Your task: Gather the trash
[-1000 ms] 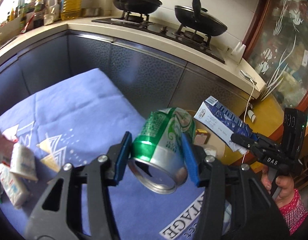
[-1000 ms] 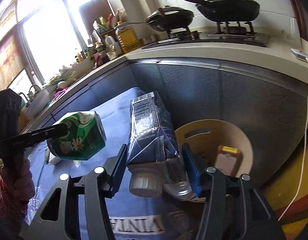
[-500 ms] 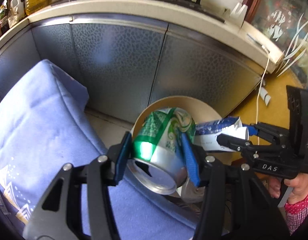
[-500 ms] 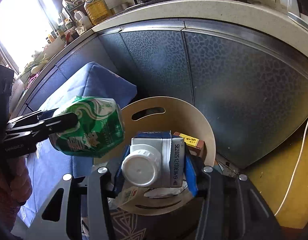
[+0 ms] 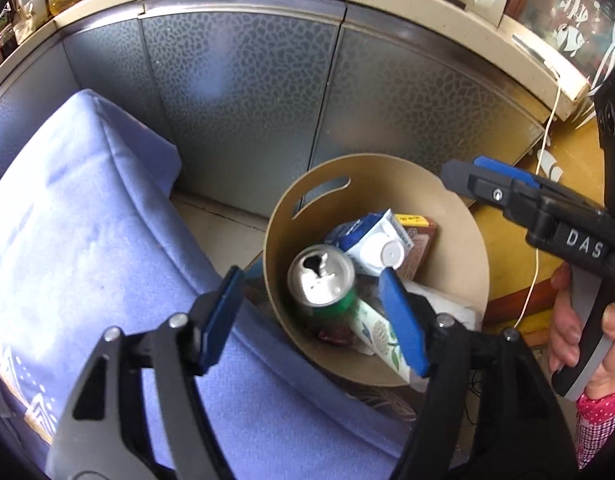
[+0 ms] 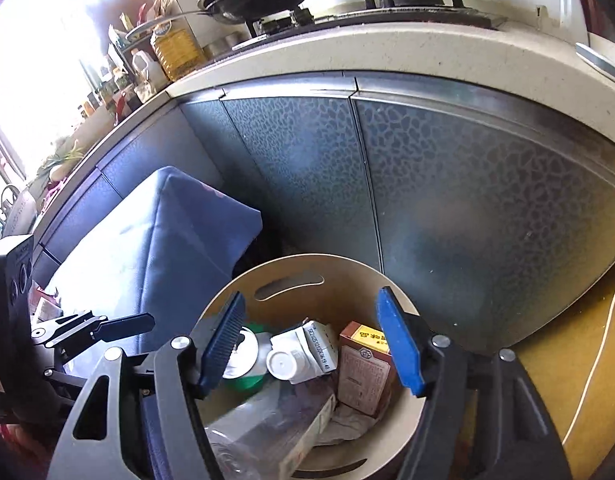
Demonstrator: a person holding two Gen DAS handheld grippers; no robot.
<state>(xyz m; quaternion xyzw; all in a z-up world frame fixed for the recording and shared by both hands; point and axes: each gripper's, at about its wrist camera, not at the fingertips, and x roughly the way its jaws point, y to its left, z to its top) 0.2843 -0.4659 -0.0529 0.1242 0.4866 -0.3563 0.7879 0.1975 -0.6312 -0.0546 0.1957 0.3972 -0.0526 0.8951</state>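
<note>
A tan round bin (image 5: pixel 463 216) (image 6: pixel 403 316) stands on the floor by the cabinet. Inside it lie a green can (image 5: pixel 323 280) (image 6: pixel 247 372), a blue and white carton (image 5: pixel 371 240) (image 6: pixel 307 348), a brown box (image 5: pixel 417 240) (image 6: pixel 363 368) and other wrappers. My left gripper (image 5: pixel 313 316) hangs over the bin, its jaws opening, with nothing held between them. My right gripper (image 6: pixel 311 340) also hovers above the bin, its jaws opening and empty. In the left wrist view the right gripper (image 5: pixel 487 178) shows at the right, held by a hand (image 5: pixel 579 336).
A table under a blue cloth (image 5: pixel 87 240) (image 6: pixel 147 236) stands left of the bin. Grey cabinet doors (image 5: pixel 243 92) (image 6: pixel 447 184) rise behind it under a counter (image 6: pixel 387 48) with pans. A white cable (image 5: pixel 543 184) hangs at the right over the yellow floor (image 6: pixel 559 360).
Both grippers have opened over the bin. The can and the carton have dropped out of them and now lie inside it. Before that both hands came down from the table toward the bin.
</note>
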